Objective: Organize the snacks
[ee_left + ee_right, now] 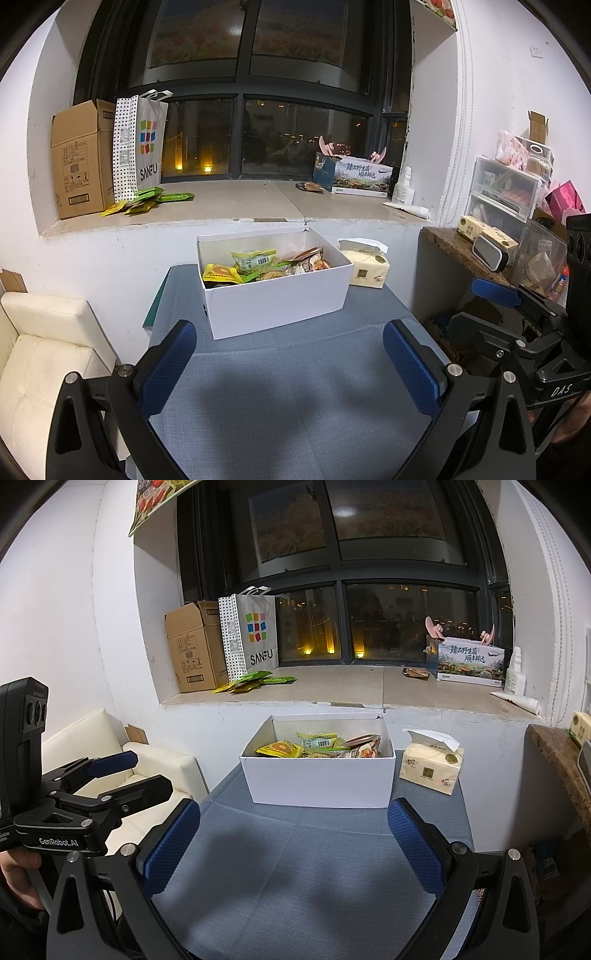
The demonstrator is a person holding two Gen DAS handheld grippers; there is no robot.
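A white open box (280, 302) (321, 781) stands at the far side of the blue-grey table (295, 398) (295, 867). Several snack packets (258, 264) (317, 746), yellow, green and orange, lie inside it. More green and yellow packets (144, 201) (255, 681) lie on the windowsill, and a brown packet (310, 187) (415, 672) lies further right. My left gripper (290, 369) hovers open over the near table, nothing between its blue pads. My right gripper (291, 849) is also open and empty, level with the left one.
A tissue pack (365, 264) (432, 764) sits right of the box. On the sill stand a cardboard carton (81, 158), a SANFU bag (142, 147) and a printed box (360, 175). A cream sofa (40, 350) lies left; a cluttered shelf (502, 229) right.
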